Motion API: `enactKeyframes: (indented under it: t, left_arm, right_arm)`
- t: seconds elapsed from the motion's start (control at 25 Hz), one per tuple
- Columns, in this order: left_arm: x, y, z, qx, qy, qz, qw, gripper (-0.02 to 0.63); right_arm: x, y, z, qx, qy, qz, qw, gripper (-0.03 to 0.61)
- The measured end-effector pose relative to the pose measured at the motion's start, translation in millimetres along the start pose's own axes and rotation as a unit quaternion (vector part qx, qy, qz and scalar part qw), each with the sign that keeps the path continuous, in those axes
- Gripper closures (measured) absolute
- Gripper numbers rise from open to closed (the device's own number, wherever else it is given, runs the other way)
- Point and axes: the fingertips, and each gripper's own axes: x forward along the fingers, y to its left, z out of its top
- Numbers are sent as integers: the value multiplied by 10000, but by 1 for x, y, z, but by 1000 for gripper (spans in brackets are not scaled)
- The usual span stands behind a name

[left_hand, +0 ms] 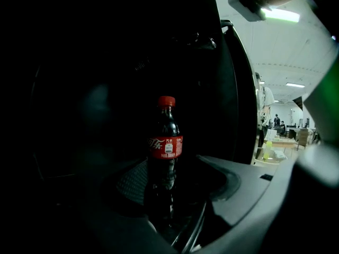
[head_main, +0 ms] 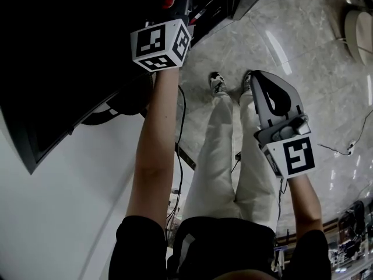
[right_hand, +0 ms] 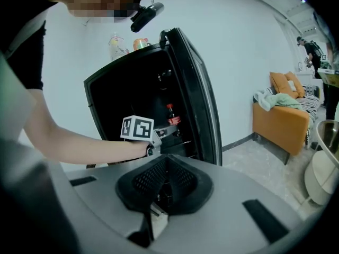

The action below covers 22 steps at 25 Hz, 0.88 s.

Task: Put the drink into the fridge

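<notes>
**A:** What is the right tool [right_hand: 167, 165] doing?

**B:** Its jaws are together with nothing between them. The person holds it low over the floor [head_main: 291, 34], beside their pale trousers [head_main: 221, 156].

**A:** And the left arm [head_main: 154, 139]?

**B:** It reaches forward, bare, into the open fridge [right_hand: 106, 91]. The left tool [right_hand: 165, 130] at its end is clamped on the lower part of the bottle [left_hand: 164, 168].

**A:** How does the bottle stand?

**B:** Upright, with its red cap [left_hand: 166, 100] on top and its red label [left_hand: 165, 147] facing the left tool's camera. The drink inside is dark. The bottle is within the black fridge, past the door [right_hand: 200, 105], which stands wide open. The inside is too dark to tell whether the base rests on anything.

**A:** Anything beyond?

**B:** Small things [right_hand: 127, 44] stand on top of the fridge, too small to name. Farther right, an orange sofa [right_hand: 280, 121] sits against the white wall [right_hand: 233, 46] with cloth [right_hand: 275, 100] heaped on it.
</notes>
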Motion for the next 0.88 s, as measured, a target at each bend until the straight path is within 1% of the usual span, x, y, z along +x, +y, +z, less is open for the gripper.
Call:
enactKeyframes:
  t: [0.04, 0.08, 0.12, 0.32, 0.4, 0.6, 0.68, 0.76, 0.88]
  left_arm:
    - [-5, -1, -3, 18, 33, 47, 10000, 353]
    - [-10, -1, -4, 23, 47, 118, 9999, 412]
    - [-15, -1, -4, -2, 46, 177, 9998, 453]
    - [-56, -8, 4, -102, -17, 285, 9995, 589]
    - [-73, -19, 11, -187, -77, 240, 9995, 603]
    - [-111, -47, 29, -248, -229, -28, 9994, 604]
    - [-128, -54, 40, -337, -307, -113, 9989, 604]
    - [-148, -62, 55, -463, -412, -192, 9979, 604]
    - [-180, -79, 88, -567, -564, -315, 9963, 604]
  right_arm:
    - [0, 2, 4, -27, -61, 11, 10000, 565]
    - [-1, 3, 9, -53, -110, 19, 9999, 565]
    - [-2, 5, 12, -77, -122, 18, 9999, 565]
    - [-8, 25, 24, -296, -189, 32, 9994, 565]
    - [-11, 30, 33, -357, -279, 28, 9990, 565]
    - [-21, 37, 63, -411, -625, 4, 9972, 565]
    - [-25, 41, 73, -436, -718, -46, 9965, 565]
    - [-33, 45, 83, -497, -784, -110, 9956, 565]
    - [-49, 50, 102, -674, -909, -204, 9934, 565]
